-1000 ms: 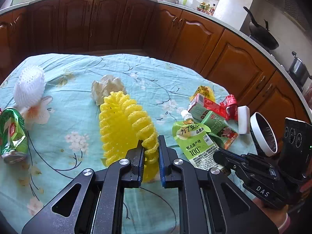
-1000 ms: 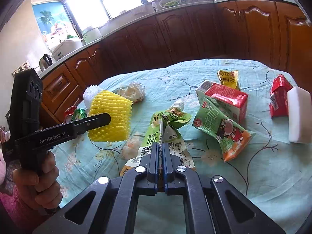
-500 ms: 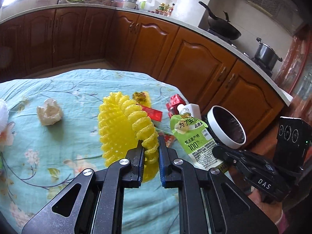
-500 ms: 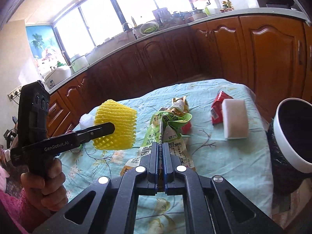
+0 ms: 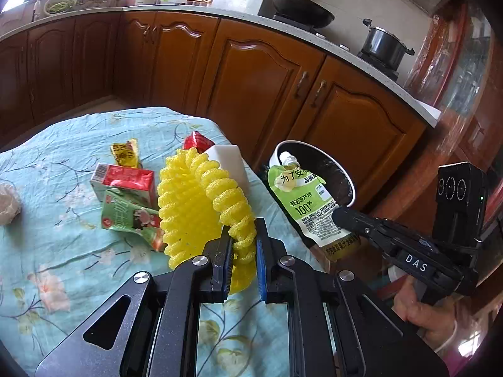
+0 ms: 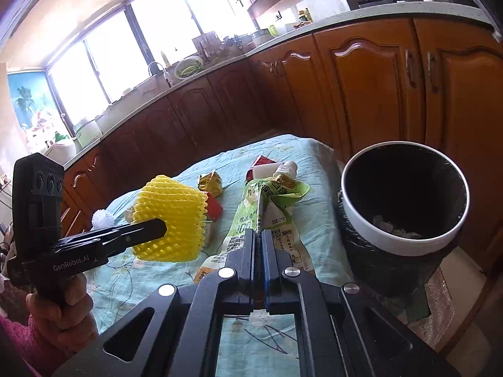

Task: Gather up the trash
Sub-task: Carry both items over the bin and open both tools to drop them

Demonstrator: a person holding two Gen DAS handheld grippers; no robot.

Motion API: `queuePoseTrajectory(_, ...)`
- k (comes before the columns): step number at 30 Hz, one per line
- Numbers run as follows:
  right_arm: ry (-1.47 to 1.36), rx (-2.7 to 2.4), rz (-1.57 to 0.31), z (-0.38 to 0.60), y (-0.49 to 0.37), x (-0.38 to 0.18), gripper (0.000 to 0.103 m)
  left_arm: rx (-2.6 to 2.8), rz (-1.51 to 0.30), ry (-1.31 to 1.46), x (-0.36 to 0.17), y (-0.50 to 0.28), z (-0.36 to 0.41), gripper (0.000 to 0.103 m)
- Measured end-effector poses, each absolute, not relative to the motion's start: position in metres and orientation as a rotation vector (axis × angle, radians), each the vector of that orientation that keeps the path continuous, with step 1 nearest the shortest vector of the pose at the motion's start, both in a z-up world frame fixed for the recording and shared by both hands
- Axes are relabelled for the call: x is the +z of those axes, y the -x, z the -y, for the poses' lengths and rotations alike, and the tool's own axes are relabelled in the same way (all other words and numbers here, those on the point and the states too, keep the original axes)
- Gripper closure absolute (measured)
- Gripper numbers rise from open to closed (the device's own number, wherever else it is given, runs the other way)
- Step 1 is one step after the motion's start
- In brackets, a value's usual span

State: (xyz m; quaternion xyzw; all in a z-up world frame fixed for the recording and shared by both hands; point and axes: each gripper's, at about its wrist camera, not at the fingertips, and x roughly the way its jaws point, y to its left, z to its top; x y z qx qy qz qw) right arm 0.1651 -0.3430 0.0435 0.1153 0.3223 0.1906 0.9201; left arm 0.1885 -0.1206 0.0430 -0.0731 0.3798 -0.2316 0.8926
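Left gripper: the left gripper (image 5: 243, 240) had its fingers clamped on the edge of a yellow foam net (image 5: 201, 207), which it held up over the table.
Right gripper: the right gripper (image 6: 258, 245) had its fingers pressed together on the thin bottom edge of a green drink pouch (image 6: 267, 216), held clear of the cloth, its white cap pointing away.
Bin: a black bin (image 6: 405, 201) with a white rim stood on the floor just beside the table's end; a few scraps lay at the bottom. In the left wrist view the pouch (image 5: 306, 202) hung in front of the bin's rim (image 5: 345, 176).
Table: a table covered by a pale blue flowered cloth (image 5: 63, 251), wrinkled in places.
Trash left on the cloth: a red and white carton (image 5: 125, 179), a green snack wrapper (image 5: 129, 218) leaning against it, a small yellow packet (image 5: 124, 154), a red wrapper (image 5: 196, 141), a white foam block (image 5: 231, 163), and a crumpled pale wad (image 5: 8, 202) near the left edge.
Room: a kitchen with brown wooden cabinets (image 5: 267, 72) under a pale counter; a black wok (image 5: 301, 11) and a steel pot (image 5: 385, 45) sat on the stove; bright windows (image 6: 151, 34) ran above a sink.
Person: a hand (image 6: 59, 308) in a pink sleeve gripped the left handle.
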Motion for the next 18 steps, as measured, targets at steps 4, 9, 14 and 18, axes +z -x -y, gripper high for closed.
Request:
queuePoseTrajectory(4, -0.256, 0.349, -0.654, 0.365, -0.166, 0.043, 0.100, -0.522, -0.800, 0.124, 0.042, -0.194, 0.144, 0.092)
queuePoseTrajectory(9, -0.277, 0.287, -0.639, 0.399, -0.169, 0.044, 0.100, -0.565, -0.810, 0.093, 0.042, -0.203, 0.174, 0.092)
queuePoseTrajectory(14, -0.302, 0.234, -0.639, 0.429, -0.180, 0.043, 0.100, -0.607, -0.810, 0.058, 0.046, -0.217, 0.205, 0.092)
queuePoseTrajectory(18, -0.323, 0.196, -0.651, 0.448, -0.193, 0.039, 0.100, -0.646, -0.818, 0.038, 0.048, -0.231, 0.230, 0.092)
